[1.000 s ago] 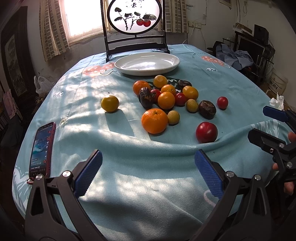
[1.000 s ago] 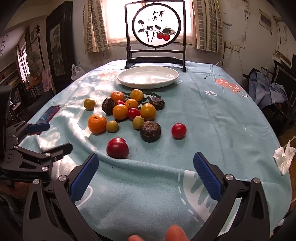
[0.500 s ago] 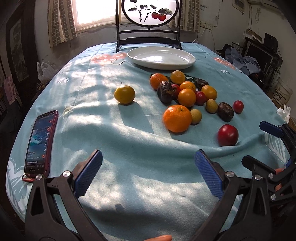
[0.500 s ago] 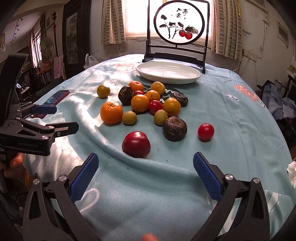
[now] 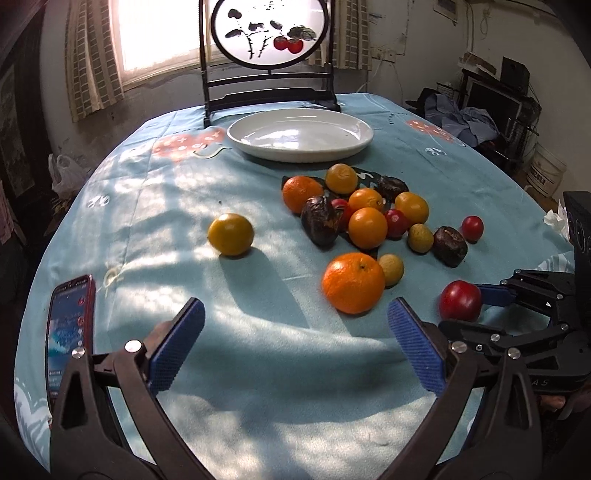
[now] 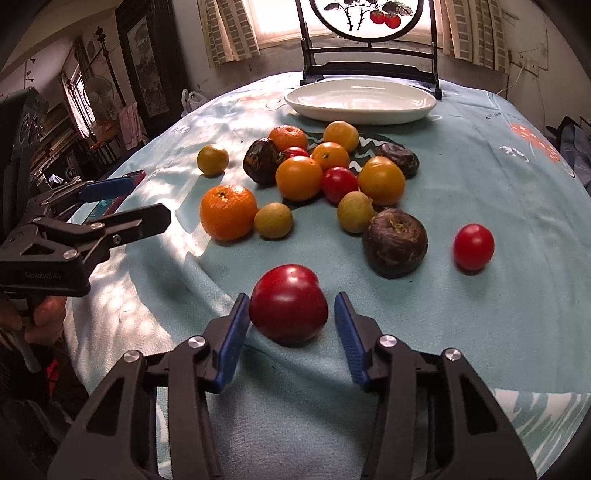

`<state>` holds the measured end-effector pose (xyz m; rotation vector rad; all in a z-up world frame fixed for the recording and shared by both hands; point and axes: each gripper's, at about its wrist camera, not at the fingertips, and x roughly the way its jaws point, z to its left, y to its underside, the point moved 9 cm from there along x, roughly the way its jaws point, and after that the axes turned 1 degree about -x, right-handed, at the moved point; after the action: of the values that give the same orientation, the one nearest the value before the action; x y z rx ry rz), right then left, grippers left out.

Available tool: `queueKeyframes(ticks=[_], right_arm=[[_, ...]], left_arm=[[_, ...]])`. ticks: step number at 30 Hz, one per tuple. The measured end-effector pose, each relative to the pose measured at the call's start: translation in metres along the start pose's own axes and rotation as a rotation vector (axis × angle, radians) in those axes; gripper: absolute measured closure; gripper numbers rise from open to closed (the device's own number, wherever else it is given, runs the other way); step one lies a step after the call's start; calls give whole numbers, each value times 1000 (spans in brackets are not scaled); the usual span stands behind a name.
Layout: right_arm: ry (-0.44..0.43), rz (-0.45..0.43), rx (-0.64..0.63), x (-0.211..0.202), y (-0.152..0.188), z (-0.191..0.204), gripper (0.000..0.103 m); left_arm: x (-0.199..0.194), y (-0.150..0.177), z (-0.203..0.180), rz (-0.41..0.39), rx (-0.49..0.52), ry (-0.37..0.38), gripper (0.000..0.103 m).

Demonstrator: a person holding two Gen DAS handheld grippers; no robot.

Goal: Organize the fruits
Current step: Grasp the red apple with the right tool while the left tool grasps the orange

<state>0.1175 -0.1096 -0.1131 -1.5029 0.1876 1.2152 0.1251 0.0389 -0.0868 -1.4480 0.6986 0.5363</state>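
This is a lived-in home, likely a dining or sitting room. Ahead of the tongs a patterned tablecloth point(image 5: 140, 206) covers a round table, with a decorative painted screen point(image 5: 267, 33) and curtained window point(image 5: 147, 33) beyond; heaped clothes point(image 5: 465, 114) lie far right, a phone point(image 5: 68, 332) near left.

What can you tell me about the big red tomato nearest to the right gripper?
The big red tomato is round, glossy and deep red, with a shallow dent on top. It rests on the light blue tablecloth, apart from the other fruit. The right gripper brackets it, open; one pad looks about touching, the other shows a gap.
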Motion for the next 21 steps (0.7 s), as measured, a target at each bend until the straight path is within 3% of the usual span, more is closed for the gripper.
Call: queueKeyframes(ticks=[6,8,13,17,21], right_arm=[[-47,-10,30,-2,2,-1,63],[-60,-9,43,-3,2,-3,64],[-83,-9,60,-4,2,-4,64],[-95,-9,69,-4,1,-4,64],[-100,-9,71,-4,1,-4,64]], left_arm=[[22,-6,-24,40,109,75,15],[29,-7,-30,58,133,103,27],[42,-5,-33,94,155,142,36],[48,-1,-35,127,131,226,54],[55,1,-40,153,141,241,54]])
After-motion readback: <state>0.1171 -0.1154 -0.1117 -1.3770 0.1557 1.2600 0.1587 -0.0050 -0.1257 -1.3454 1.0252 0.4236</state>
